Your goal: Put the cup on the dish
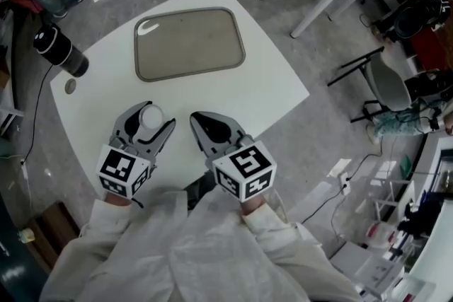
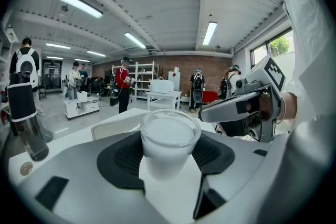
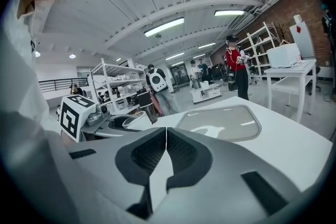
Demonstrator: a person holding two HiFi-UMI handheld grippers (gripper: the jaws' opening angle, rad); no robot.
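Frosted white cup (image 1: 151,117), upright, well apart from the flat rectangular tan dish (image 1: 190,43).

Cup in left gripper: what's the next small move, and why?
Probably carry the cup forward over the dish with the left gripper. Its jaws grip the cup near the table's front edge, while the dish lies bare farther ahead. The right gripper is shut, empty, and off to the side.

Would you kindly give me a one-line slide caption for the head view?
Left tool holds the white cup at the table's near edge; right tool is shut, empty; the dish lies beyond.
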